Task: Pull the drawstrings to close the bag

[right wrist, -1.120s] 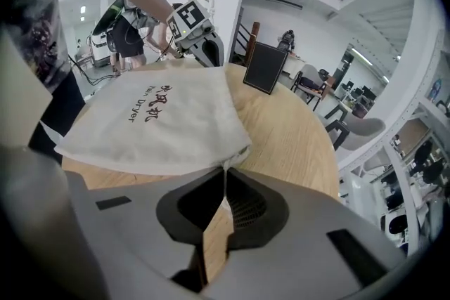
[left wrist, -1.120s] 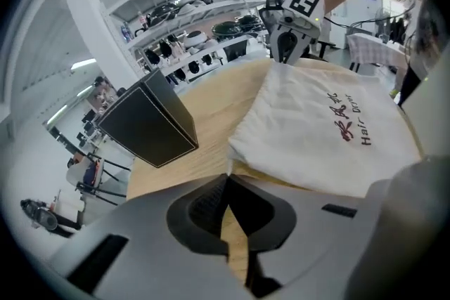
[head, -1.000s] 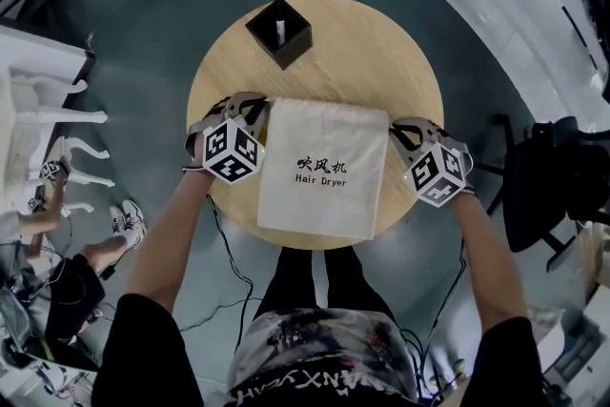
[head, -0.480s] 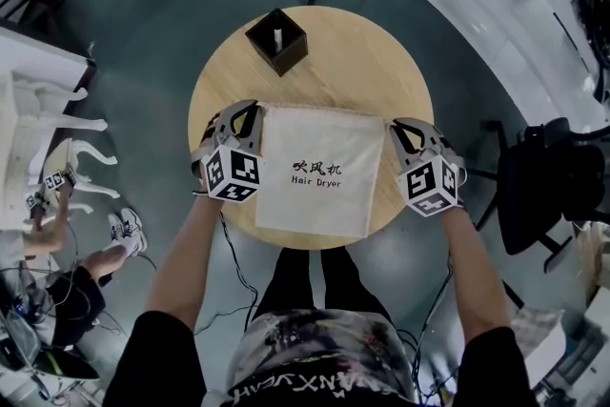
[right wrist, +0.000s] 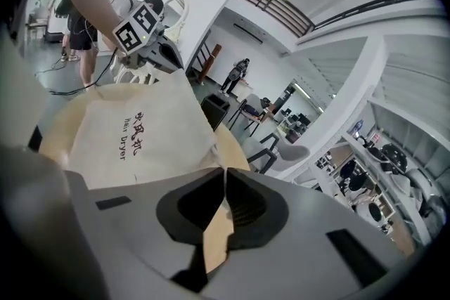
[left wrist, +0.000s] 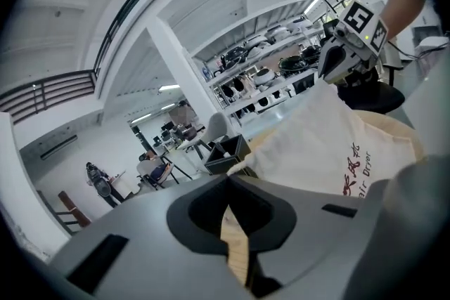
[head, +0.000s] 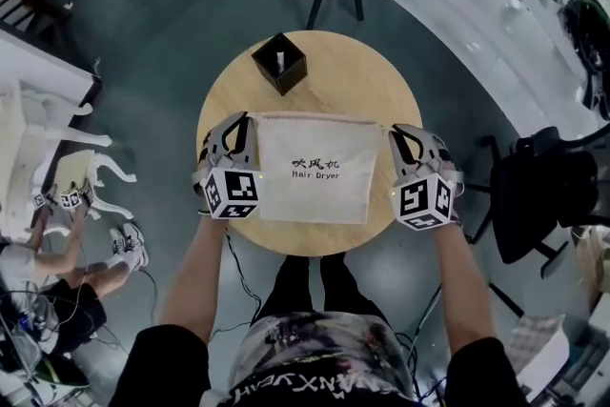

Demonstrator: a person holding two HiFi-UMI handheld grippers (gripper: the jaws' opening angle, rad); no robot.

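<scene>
above the round wooden table (head: pixel 334 81) the cream drawstring bag (head: pixel 315 172) is now held raised and stretched, where a second ago it was lying flat; the mouth is judged not yet cinched. its top corners are pinched by the closed left gripper (head: pixel 242 117) and right gripper (head: pixel 396 131). the pinch is shown only in the gripper views, the straight ungathered hem only in the head view

The two top corners of the bag (head: pixel 315 169) hide under the left claw (head: pixel 246 119) and the right claw (head: pixel 395 131), and the strings there are too thin to see.
</scene>
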